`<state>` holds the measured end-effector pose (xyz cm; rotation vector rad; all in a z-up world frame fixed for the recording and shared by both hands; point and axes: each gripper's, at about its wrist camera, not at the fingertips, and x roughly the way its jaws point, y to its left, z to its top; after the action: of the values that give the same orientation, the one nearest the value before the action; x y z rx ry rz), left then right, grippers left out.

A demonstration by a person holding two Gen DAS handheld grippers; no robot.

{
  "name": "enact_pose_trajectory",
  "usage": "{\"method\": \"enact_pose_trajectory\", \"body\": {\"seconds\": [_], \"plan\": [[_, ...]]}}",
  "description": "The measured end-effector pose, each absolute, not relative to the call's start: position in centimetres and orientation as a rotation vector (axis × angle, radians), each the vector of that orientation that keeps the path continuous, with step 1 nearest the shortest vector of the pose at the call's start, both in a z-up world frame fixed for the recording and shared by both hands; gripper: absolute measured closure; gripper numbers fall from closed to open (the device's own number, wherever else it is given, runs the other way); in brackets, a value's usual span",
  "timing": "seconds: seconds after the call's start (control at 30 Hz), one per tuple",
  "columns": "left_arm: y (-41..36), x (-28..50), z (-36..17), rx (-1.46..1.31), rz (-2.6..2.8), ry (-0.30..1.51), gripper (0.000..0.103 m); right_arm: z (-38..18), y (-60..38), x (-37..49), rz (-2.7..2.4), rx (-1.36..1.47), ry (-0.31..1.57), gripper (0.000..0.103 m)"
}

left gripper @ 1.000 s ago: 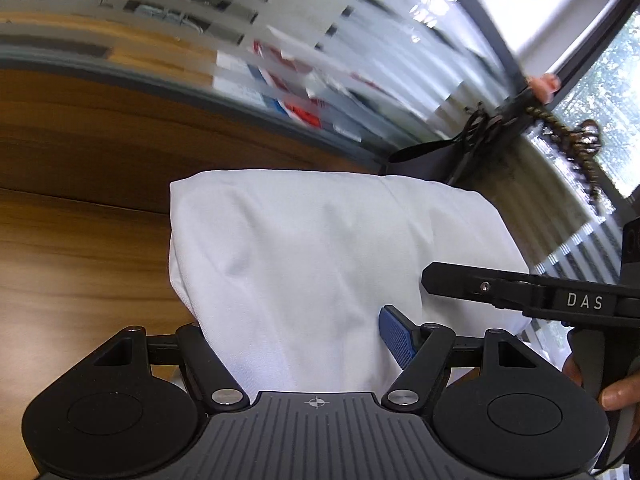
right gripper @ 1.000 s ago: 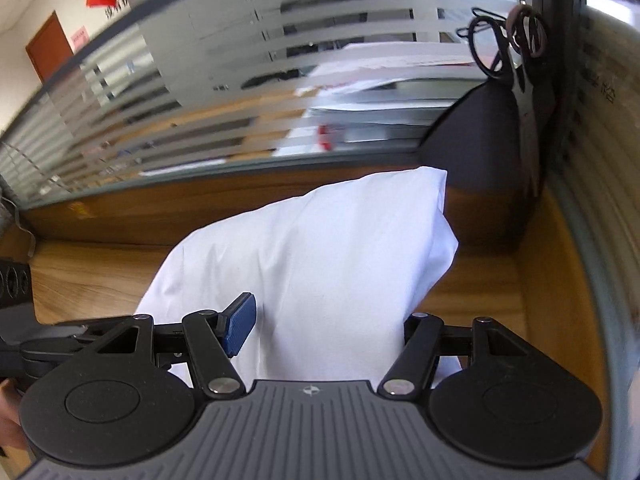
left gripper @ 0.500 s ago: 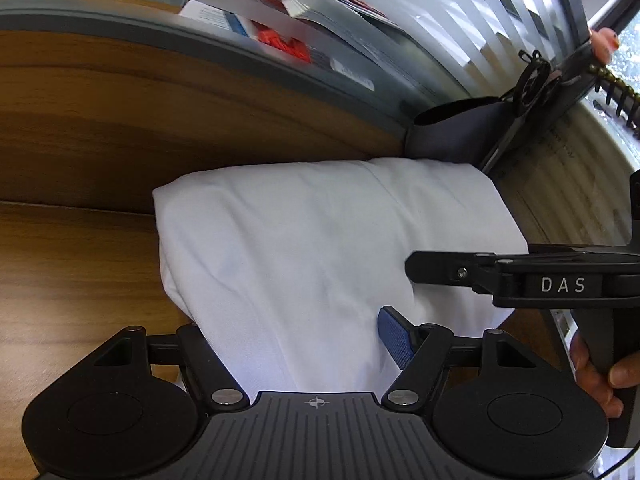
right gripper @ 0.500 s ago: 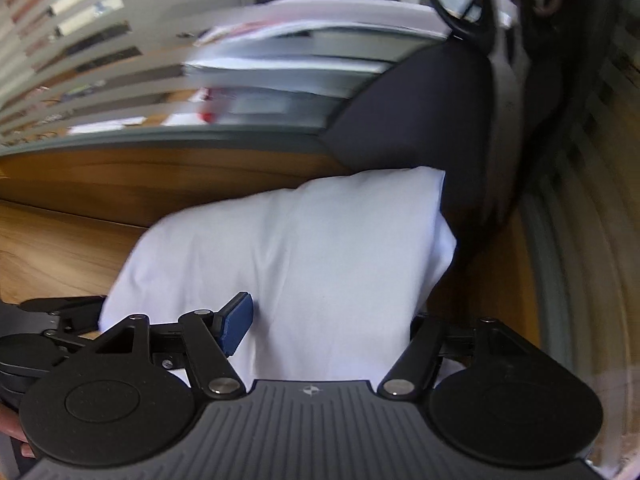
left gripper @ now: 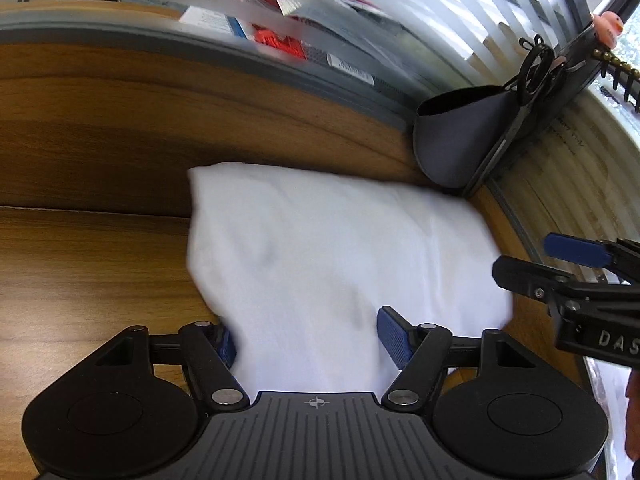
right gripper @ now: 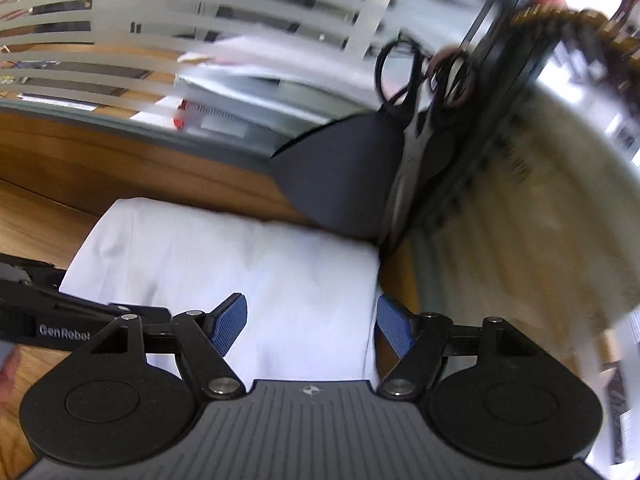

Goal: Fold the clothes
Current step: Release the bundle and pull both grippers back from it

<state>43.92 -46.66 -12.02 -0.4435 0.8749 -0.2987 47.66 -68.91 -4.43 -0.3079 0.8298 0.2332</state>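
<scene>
My left gripper [left gripper: 310, 338] has its blue-padded jaws spread wide, the near edge of the folded white cotton garment [left gripper: 332, 264] lying slack between them, nothing pinched. My right gripper [right gripper: 312, 324] is likewise released, its jaws parted over the garment's right-hand edge. The garment lies on the brown wood-grain desk [left gripper: 92, 264], its far right corner touching the dark grey conical pen holder [left gripper: 456, 132], which stands in the desk's back corner with black-handled scissors [right gripper: 404, 76] in it. I judge the fold is laid and I am letting go, so I want to draw both grippers straight back toward me, low and level, without snagging the hem on a pad. Lifting too early near the holder risks dragging the top layer open. The right wrist view is blurred, so I go by the left one
</scene>
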Motion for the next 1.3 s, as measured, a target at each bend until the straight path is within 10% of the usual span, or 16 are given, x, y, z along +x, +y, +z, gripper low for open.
{"method": "enact_pose_trajectory", "body": {"seconds": [0.73,1.3], "plan": [[-43.2,41.3,-9.5,-0.373,-0.199,0.831,0.058,-7.8,-69.9,48.8,0.231,-0.085,0.862,0.023],[-44.4,32.6,0.3,-0.237,-0.274,0.738,0.010,0.4,-68.0,40.3,0.211,-0.082,0.790,0.003]]}}
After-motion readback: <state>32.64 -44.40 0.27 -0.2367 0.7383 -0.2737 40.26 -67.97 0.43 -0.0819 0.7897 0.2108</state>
